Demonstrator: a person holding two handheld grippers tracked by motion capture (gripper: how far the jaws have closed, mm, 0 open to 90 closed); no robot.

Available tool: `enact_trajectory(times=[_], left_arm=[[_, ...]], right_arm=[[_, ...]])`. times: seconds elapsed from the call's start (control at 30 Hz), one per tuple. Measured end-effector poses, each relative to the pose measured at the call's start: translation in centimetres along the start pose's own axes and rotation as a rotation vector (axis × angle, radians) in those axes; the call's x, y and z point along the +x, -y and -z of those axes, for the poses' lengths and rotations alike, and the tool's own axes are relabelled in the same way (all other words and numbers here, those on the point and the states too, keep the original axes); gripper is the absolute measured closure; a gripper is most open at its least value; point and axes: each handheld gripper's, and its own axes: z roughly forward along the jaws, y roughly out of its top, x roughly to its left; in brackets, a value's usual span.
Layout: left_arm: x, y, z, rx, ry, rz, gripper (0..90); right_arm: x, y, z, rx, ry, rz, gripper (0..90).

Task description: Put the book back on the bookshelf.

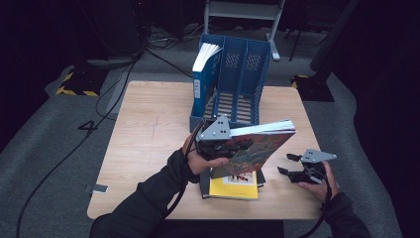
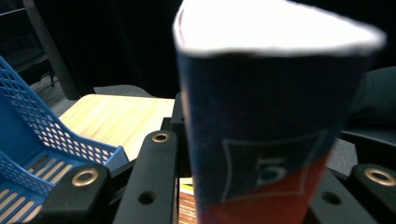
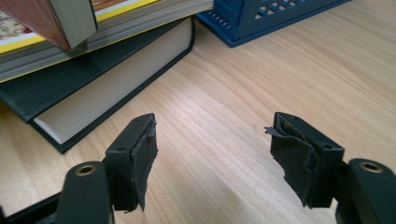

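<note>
— Forearms come in at the bottom of the high view; what does the left hand-held gripper [image 1: 233,145] carry?
— It is clamped on the spine end of a colourful book [image 1: 260,146], lifted and tilted above the yellow book [image 1: 233,187] (which lies on a black book [image 3: 93,88]).
— And the right hand-held gripper [image 1: 292,166]?
— Jaws apart, nothing between them, low over the tabletop [image 1: 148,134] just right of the stack.
— Behind?
— Blue file rack [image 1: 242,74], one book [image 1: 204,74] standing in its left slot.
</note>
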Motion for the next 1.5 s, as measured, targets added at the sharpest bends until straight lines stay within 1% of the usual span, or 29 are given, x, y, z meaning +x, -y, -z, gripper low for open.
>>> enact_trajectory(times=[0.1,0.2,0.3,0.33,0.4,0.53,0.67,0.7,0.73,0.77,0.83,0.93,0.97,1.0,1.17,1.23,1.27,1.37,1.5], left_arm=[[0.3,-0.3,-0.1,0.003,-0.01,-0.003,74.0],[0.6,-0.6,-0.1,0.006,-0.016,-0.007,74.0],[1.2,-0.8,0.0,-0.002,-0.023,0.011,74.0],[1.4,-0.9,0.1,-0.009,-0.029,0.017,74.0],[1.7,-1.2,0.3,-0.011,-0.041,0.015,74.0],[2.5,-1.6,0.6,-0.021,-0.077,0.023,74.1],[3.2,-1.8,1.1,-0.031,-0.103,0.032,74.1],[3.2,-1.8,1.1,-0.031,-0.103,0.032,74.1],[3.4,-2.0,1.3,-0.031,-0.116,0.03,74.1],[3.4,-2.0,1.3,-0.031,-0.116,0.03,74.0],[3.9,-2.2,1.7,-0.04,-0.142,0.034,74.1],[4.6,-2.4,2.3,-0.055,-0.173,0.044,74.1],[4.6,-2.4,2.3,-0.055,-0.173,0.044,74.0],[4.9,-2.4,2.5,-0.06,-0.188,0.051,74.0],[6.1,-2.7,3.3,-0.065,-0.243,0.059,74.0],[6.6,-2.8,3.5,-0.063,-0.27,0.067,74.0],[6.9,-2.8,3.6,-0.064,-0.286,0.069,74.0],[8.2,-2.8,3.8,-0.067,-0.337,0.09,74.0],[9.6,-3.0,3.8,-0.071,-0.388,0.108,74.0]], right_arm=[[-0.2,0.1,0.0,0.0,0.0,-0.019,31.9],[-0.3,0.2,-0.1,0.007,0.007,-0.021,31.9],[-0.3,0.2,-0.2,0.007,0.007,-0.023,31.9],[-0.2,0.2,-0.2,0.011,0.005,-0.024,31.7],[-0.2,0.2,-0.3,0.012,0.011,-0.025,30.0],[-0.2,0.3,-0.3,0.009,0.014,-0.033,29.8],[-0.2,0.2,-0.3,0.009,0.017,-0.033,29.5],[-0.3,0.3,-0.3,0.009,0.017,-0.035,29.4],[-0.3,0.3,-0.3,0.006,0.018,-0.037,28.7],[-0.3,0.3,-0.3,0.005,0.021,-0.038,28.3],[-0.3,0.2,-0.3,0.001,0.029,-0.044,28.0],[-0.3,0.3,-0.3,0.0,0.022,-0.046,27.8],[-0.2,0.3,-0.3,-0.001,0.017,-0.045,27.5],[-0.2,0.3,-0.3,-0.001,0.017,-0.045,27.5],[-0.2,0.3,-0.4,0.006,0.019,-0.041,26.2],[-0.1,0.3,-0.5,0.012,0.008,-0.045,25.3],[-0.1,0.3,-0.5,0.012,0.008,-0.045,25.3],[-0.1,0.4,-0.7,0.022,0.013,-0.041,24.7],[-0.2,0.7,-1.0,0.048,0.013,-0.046,24.6]])
